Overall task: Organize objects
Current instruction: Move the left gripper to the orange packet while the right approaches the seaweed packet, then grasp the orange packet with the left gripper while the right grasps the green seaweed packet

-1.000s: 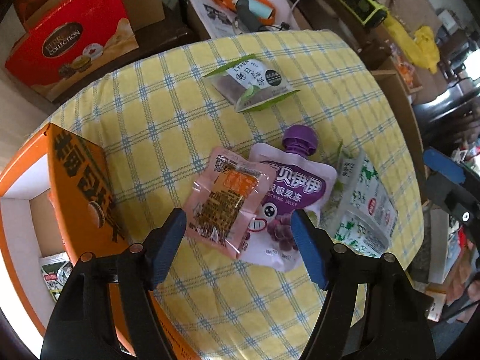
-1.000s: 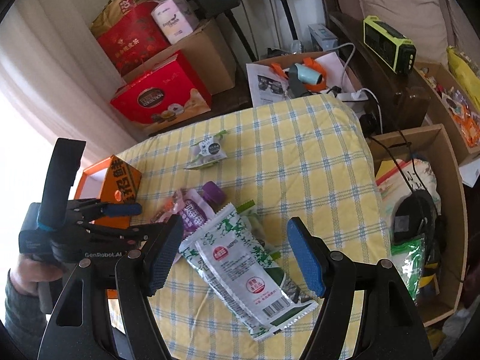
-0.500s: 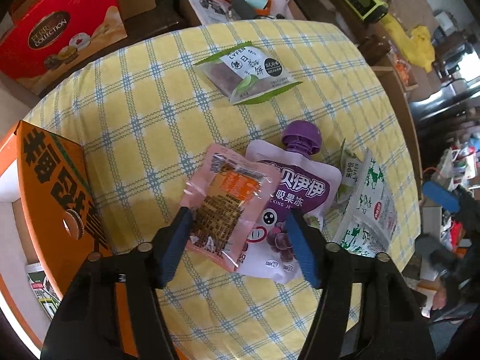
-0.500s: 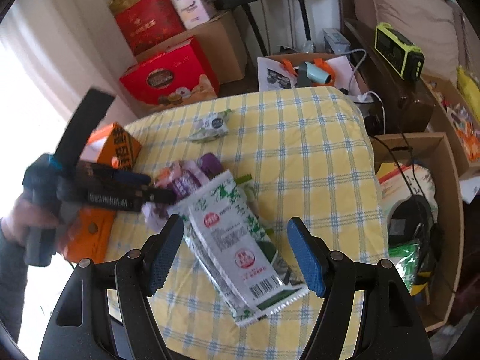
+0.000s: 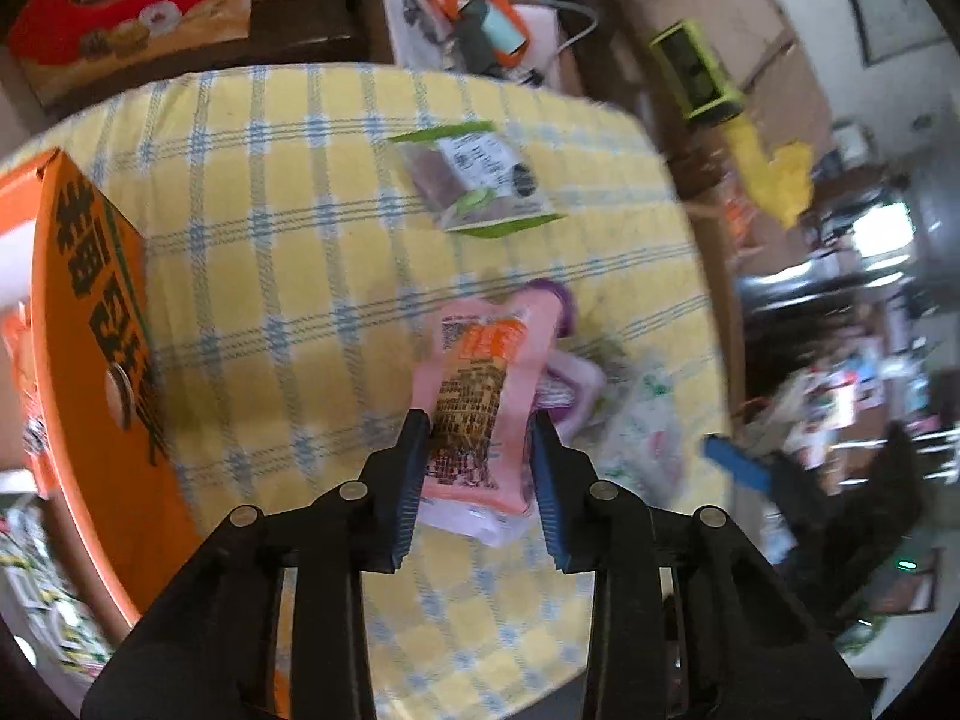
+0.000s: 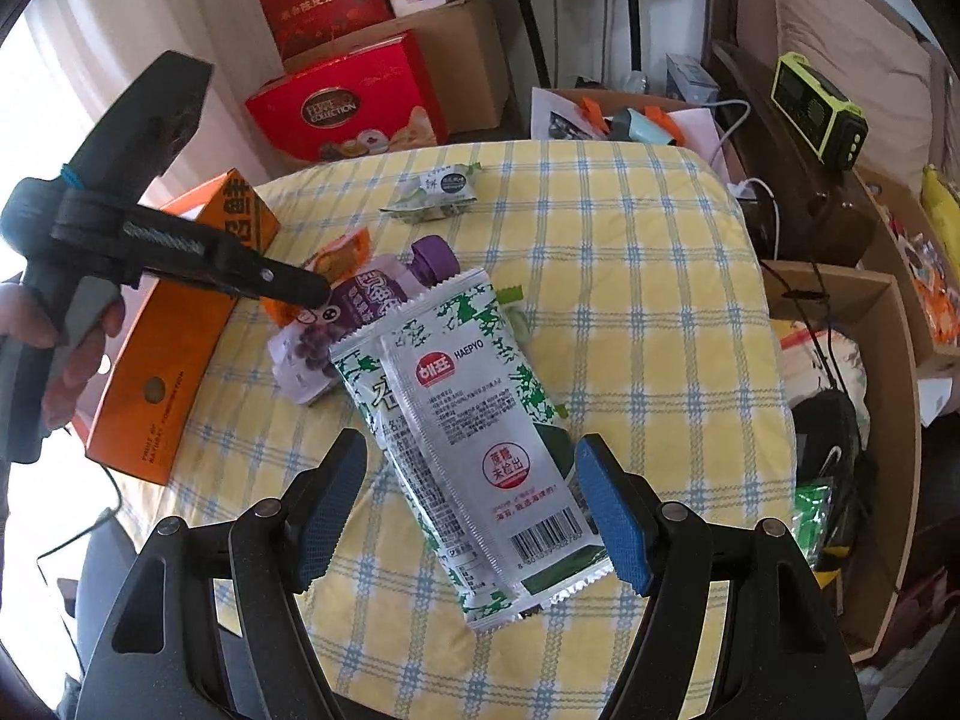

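Now left gripper (image 5: pixel 480 450) closing, pink packet (image 5: pixel 480 396) between pads; right gripper (image 6: pixel 474 504) open.

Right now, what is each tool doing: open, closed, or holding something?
Left tool: closing on the pink snack packet, which sits between its pads.
Right tool: open, holding nothing, above the green-and-white packet.

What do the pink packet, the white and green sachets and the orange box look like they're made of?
Pink packet: thin glossy plastic film, judging by its sheen and crimped edge; it sits between the closing left gripper jaws.
White and green sachets: shiny laminated plastic or foil, with light glare and serrated sealed ends.
Orange box: printed cardboard, matte, with sharp folded edges.
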A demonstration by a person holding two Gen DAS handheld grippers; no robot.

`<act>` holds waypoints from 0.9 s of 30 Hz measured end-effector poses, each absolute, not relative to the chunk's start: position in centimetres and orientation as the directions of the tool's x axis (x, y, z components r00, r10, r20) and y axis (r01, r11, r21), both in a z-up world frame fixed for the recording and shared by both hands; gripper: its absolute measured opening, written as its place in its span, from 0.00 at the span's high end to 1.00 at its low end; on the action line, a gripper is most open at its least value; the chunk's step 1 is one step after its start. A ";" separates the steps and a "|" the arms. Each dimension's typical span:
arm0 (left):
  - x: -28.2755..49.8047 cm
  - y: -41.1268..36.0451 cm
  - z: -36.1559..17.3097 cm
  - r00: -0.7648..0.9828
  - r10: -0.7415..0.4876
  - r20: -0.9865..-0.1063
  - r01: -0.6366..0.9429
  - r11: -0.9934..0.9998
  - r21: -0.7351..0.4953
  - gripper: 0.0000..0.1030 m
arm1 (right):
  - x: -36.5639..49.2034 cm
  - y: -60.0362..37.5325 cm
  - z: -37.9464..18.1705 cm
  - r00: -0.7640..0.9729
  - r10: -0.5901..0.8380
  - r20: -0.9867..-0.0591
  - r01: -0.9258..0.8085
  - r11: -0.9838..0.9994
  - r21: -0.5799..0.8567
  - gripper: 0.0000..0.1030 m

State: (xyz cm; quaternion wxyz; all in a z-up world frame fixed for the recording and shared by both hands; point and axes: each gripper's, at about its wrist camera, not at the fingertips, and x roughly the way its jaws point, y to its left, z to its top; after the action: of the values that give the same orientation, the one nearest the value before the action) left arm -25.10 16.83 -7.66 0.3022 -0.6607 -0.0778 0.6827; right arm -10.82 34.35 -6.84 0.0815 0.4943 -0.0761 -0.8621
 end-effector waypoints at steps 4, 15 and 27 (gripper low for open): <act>-24.8 15.8 -7.1 0.056 0.573 -0.818 -0.283 -0.776 -0.564 0.72 | -11.0 34.6 -6.7 -0.504 -0.212 -0.837 0.054 -0.975 0.214 0.29; -24.2 14.1 -8.4 0.080 0.682 -0.727 -0.144 -0.714 -0.685 0.83 | -10.9 32.4 -7.8 -0.485 -0.164 -0.859 0.094 -0.986 0.134 0.29; -22.7 16.7 -6.6 -0.036 0.499 -0.866 -0.324 -0.825 -0.463 0.60 | -11.1 31.5 -8.8 -0.485 -0.057 -0.873 0.104 -0.995 0.007 0.23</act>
State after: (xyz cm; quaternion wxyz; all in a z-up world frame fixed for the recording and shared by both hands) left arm -22.74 16.69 -6.56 0.2873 -0.6319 -0.0694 0.7165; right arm -11.06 31.50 -8.75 0.0470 0.5053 0.0232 -0.8614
